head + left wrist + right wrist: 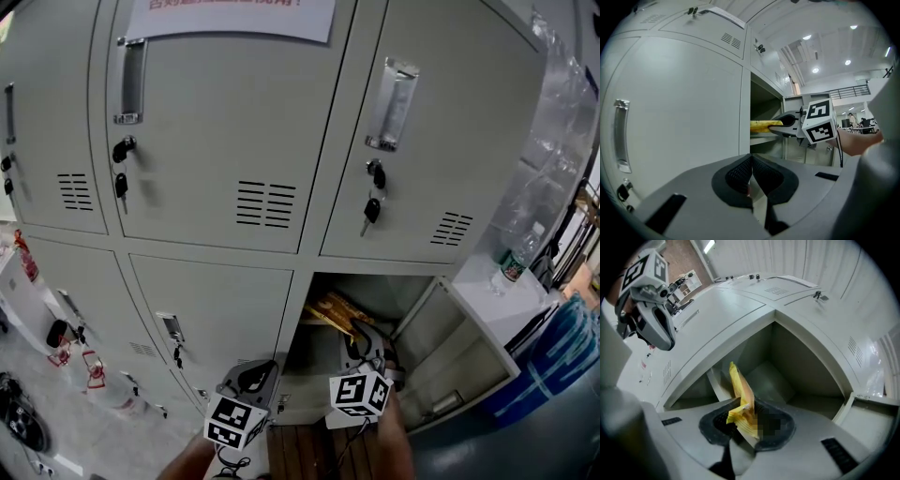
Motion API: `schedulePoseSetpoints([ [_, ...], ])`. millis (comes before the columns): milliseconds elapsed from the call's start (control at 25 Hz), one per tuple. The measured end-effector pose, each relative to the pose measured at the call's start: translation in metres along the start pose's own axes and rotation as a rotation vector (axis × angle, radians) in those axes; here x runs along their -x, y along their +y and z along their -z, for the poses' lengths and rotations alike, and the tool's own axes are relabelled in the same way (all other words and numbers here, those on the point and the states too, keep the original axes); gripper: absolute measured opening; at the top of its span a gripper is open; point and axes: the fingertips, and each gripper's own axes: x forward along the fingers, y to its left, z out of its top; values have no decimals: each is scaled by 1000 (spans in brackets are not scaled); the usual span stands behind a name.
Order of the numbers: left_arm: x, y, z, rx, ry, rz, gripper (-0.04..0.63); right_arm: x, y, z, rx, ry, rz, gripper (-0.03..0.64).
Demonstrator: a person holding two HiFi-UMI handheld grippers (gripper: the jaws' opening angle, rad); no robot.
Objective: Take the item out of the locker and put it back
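Yellow packet (pixel 740 397): lies in the mouth of the open locker compartment (pixel 417 295), bottom row. Left gripper (pixel 751 180): jaws together, empty, facing the closed door (pixel 684 117) beside the opening. Right gripper (pixel 747 425): clamped on the packet's near end, its long axis running ahead of the jaws into the compartment. Right arm nearer

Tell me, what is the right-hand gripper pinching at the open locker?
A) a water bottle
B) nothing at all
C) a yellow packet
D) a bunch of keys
C: in its own view, the right gripper has its jaws closed on a yellow packet in front of the open locker compartment.
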Motion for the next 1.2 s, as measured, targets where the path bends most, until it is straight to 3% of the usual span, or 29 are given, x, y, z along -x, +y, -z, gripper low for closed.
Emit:
schedulePoseSetpoints([
  [320, 5, -7, -8, -1, -15, 18, 23, 50, -27, -11, -233, -62, 78, 82],
  [600, 9, -23, -7, -9, -12, 54, 23, 106, -21, -11, -471, -118, 138, 82],
  [800, 13, -33, -4, -7, 0, 79, 23, 138, -3, 8, -609, -102, 148, 81],
  [1200, 22, -50, 19, -8, 51, 103, 23, 175, 48, 50, -786, -8, 131, 81],
])
